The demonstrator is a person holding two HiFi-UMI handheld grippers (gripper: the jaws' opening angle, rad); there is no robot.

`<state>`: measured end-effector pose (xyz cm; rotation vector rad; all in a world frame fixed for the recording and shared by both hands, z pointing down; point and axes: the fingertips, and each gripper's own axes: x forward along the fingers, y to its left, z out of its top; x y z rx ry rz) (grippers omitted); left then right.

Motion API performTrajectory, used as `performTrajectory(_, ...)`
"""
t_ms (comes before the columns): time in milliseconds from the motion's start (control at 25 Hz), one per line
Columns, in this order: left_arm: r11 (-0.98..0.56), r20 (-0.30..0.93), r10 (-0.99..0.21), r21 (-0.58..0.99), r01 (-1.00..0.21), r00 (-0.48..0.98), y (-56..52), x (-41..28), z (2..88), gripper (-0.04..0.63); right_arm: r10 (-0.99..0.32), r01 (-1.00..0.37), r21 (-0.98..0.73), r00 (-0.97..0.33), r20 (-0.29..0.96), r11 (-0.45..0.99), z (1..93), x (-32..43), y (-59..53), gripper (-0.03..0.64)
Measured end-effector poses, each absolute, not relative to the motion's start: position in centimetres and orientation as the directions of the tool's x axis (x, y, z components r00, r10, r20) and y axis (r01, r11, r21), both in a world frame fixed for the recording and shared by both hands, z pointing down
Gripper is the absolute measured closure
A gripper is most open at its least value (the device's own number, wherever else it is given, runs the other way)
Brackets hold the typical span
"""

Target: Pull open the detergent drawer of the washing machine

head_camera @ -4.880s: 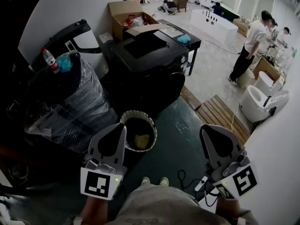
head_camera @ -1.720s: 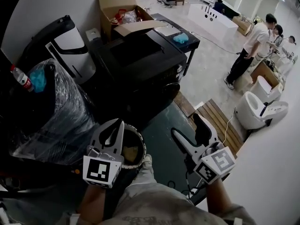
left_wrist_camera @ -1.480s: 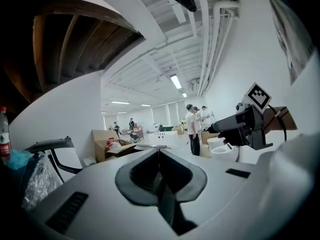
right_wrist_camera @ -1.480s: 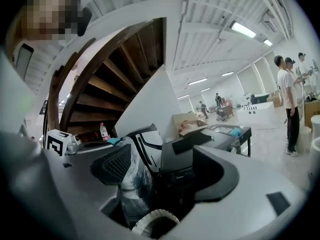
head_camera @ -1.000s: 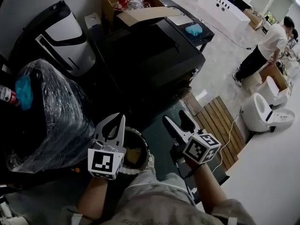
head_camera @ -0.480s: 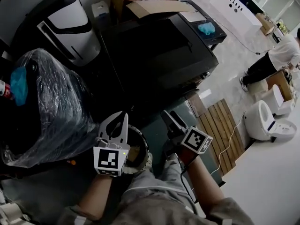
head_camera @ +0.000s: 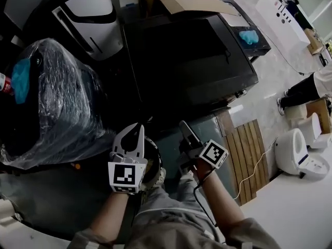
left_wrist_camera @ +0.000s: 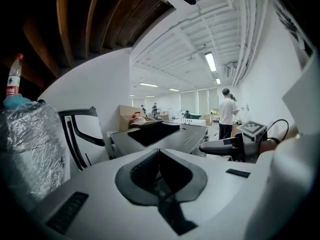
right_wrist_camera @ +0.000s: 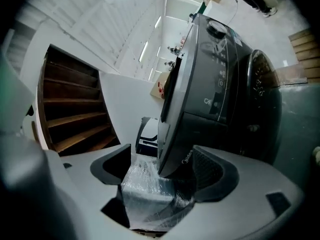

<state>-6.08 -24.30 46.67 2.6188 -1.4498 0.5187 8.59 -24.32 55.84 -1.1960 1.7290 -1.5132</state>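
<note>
A narrow strip of bare floor (head_camera: 168,142) lies open in front of the dark washing machine (head_camera: 197,51). My right tongs (head_camera: 185,131), jaws apart and empty, sit in that gap with a clear path to the machine's front. On the left the way is crowded by a big plastic-wrapped bundle (head_camera: 52,108) and a round bin (head_camera: 155,166) just beneath my closed left tongs (head_camera: 137,134), and a slatted wooden pallet (head_camera: 249,149) bounds the right side.

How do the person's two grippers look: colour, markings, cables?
The left gripper and right gripper are white with dark ribbed pads. Each carries a cube with black-and-white square markers. A thin dark cable trails from the right one.
</note>
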Motion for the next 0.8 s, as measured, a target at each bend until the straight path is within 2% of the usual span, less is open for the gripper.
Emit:
performTrajectory(480,-0.414,0.391,-0.850,-0.079,-0.907,0.354,-25.0,-6.5,51.3,0.577,-0.847,-0.189,-0.981,-0.516,0.128,-0.033,61.8,8.5,-27.6,0.222)
performTrajectory(800,-0.389,0.402,-0.855,-0.081,-0.918,0.327,-25.5,-6.8,54.3,0.577,-0.847,-0.145,-0.988,-0.531,0.030,0.056,63.2,7.9,-28.6,0.194)
